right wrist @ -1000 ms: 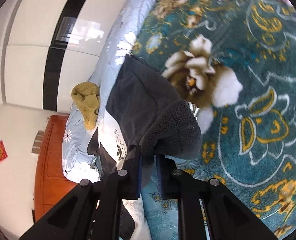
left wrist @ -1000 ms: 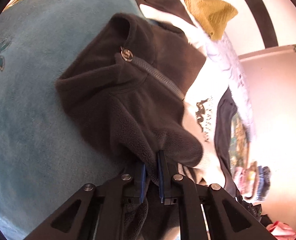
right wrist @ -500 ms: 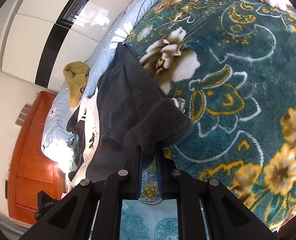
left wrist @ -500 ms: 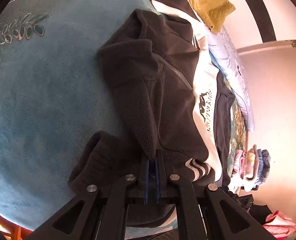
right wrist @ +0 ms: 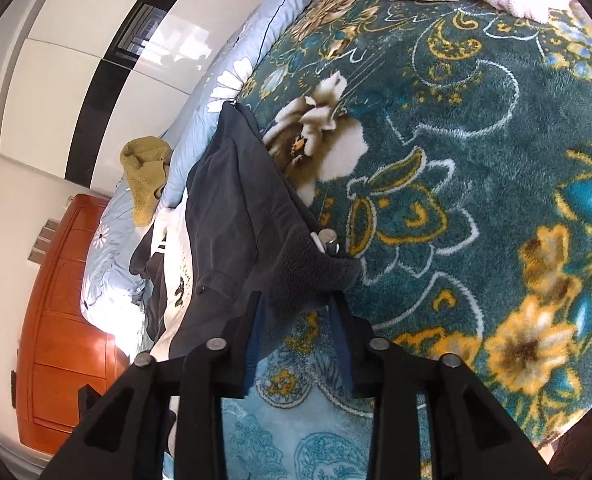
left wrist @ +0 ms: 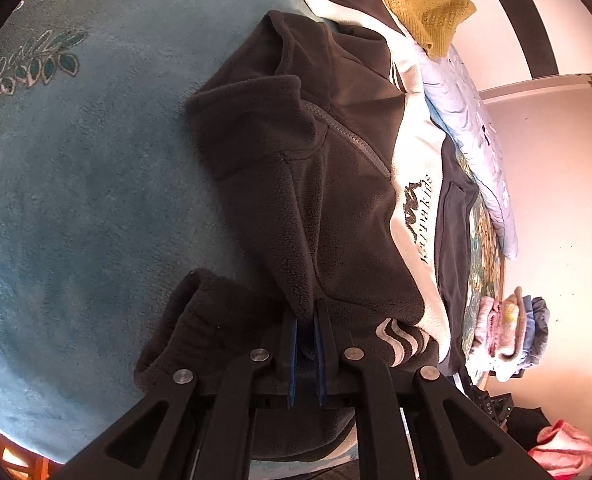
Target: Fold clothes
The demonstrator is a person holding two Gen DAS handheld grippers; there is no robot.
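The left claw (left wrist: 306, 320) is nearly closed, pinching a fold of the dark fleece jacket (left wrist: 316, 184) spread just ahead of it on the blanket (left wrist: 75, 200), while the right claw (right wrist: 296, 312) is opening, the jacket's corner lying loose between its fingers.

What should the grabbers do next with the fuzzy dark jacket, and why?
Probably the left gripper should let go too. The dark fleece jacket already lies doubled over on the teal blanket, and the right gripper is opening, its pads spread with the fleece edge loose between them. The left one is shut on the fleece, so releasing it would likely finish this fold.
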